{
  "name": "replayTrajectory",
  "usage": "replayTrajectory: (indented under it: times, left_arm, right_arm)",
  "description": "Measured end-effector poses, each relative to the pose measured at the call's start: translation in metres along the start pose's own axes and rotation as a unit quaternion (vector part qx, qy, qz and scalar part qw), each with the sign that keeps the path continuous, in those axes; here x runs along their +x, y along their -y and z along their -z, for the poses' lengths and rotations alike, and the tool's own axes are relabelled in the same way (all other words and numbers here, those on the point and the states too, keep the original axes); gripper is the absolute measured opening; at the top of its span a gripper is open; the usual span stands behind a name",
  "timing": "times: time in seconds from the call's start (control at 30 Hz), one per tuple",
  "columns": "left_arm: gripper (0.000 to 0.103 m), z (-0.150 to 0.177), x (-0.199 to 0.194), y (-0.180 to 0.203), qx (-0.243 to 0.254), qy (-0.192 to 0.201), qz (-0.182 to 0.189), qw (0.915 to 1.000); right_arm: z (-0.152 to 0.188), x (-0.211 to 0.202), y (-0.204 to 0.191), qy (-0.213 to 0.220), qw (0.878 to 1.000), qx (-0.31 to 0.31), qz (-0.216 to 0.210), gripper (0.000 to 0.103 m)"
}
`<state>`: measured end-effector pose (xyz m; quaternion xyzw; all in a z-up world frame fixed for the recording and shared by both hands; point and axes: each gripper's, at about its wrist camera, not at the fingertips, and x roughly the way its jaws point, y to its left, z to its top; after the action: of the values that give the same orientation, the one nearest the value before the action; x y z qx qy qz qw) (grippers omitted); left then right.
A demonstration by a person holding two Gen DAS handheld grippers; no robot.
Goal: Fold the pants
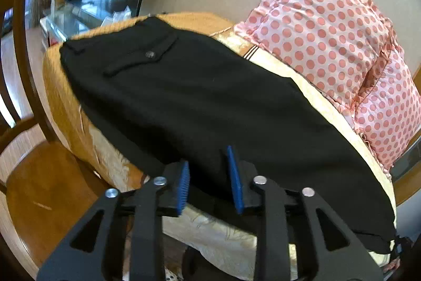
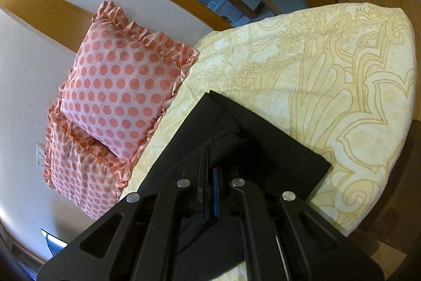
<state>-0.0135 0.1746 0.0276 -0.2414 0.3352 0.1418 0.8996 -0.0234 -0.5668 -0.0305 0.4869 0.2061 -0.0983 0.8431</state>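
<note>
Black pants lie stretched across a cream patterned bed cover, the waist and buttoned back pocket at the far left. My left gripper hovers at the pants' near edge. Its blue pads stand apart with flat cloth showing between them, not pinched. In the right wrist view the leg end of the pants rests on the bed cover. There my right gripper is shut on the pants, with dark fabric layers caught between its pads.
Two pink polka-dot pillows lean against the wall beside the pants. A wooden chair stands at the bed's left side, over the wood floor. The bed cover drops off at its right edge.
</note>
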Motion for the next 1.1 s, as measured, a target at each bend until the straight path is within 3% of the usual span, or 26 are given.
replayTrajectory:
  times: [0.03,0.1,0.2,0.33,0.47,0.63,0.67,0.73,0.83,0.93,1.1]
  left_arm:
    - [0.049,-0.003,0.0,0.001,0.004,0.003,-0.005,1.0]
    - [0.058,-0.007,-0.001,0.001,0.008,0.013,-0.004,0.9999]
    - [0.058,-0.018,0.002,-0.002,-0.001,0.01,0.02,0.9998]
    - [0.051,-0.026,0.004,-0.01,-0.029,0.001,0.05,0.9984]
    - [0.051,-0.024,0.005,-0.023,-0.046,-0.005,0.041,0.9981]
    - [0.051,-0.024,0.006,-0.04,-0.077,-0.013,0.049,0.9957]
    - [0.049,-0.024,0.006,-0.04,-0.077,-0.012,0.047,0.9958]
    - [0.03,-0.024,0.005,-0.042,-0.075,-0.01,0.039,0.9964]
    - [0.018,-0.021,0.004,-0.05,-0.083,-0.013,0.043,0.9955]
    - [0.014,-0.019,0.007,-0.059,-0.091,-0.023,0.053,0.9942]
    - [0.01,-0.021,-0.001,-0.056,-0.072,-0.013,0.054,0.9958]
  right_arm:
    - [0.0,-0.002,-0.001,0.001,1.0,-0.003,0.0,0.003]
    - [0.0,-0.004,-0.002,0.003,1.0,-0.006,0.002,0.003]
    - [-0.004,-0.005,-0.01,0.0,1.0,-0.019,0.009,0.003]
    - [-0.01,-0.03,-0.023,0.043,0.998,-0.035,-0.012,0.003]
    - [-0.004,-0.016,0.002,-0.003,0.999,0.006,0.046,0.003]
    - [0.005,-0.012,0.024,-0.02,0.998,0.036,0.05,0.003]
    - [0.005,-0.012,0.023,-0.018,0.998,0.033,0.051,0.003]
    - [0.006,-0.019,0.022,-0.005,0.999,0.038,0.039,0.003]
    - [0.009,-0.024,0.024,0.0,0.998,0.042,0.044,0.003]
    - [0.012,-0.024,0.026,0.001,0.998,0.042,0.049,0.003]
    - [0.008,-0.041,0.012,0.031,0.999,0.026,0.019,0.003]
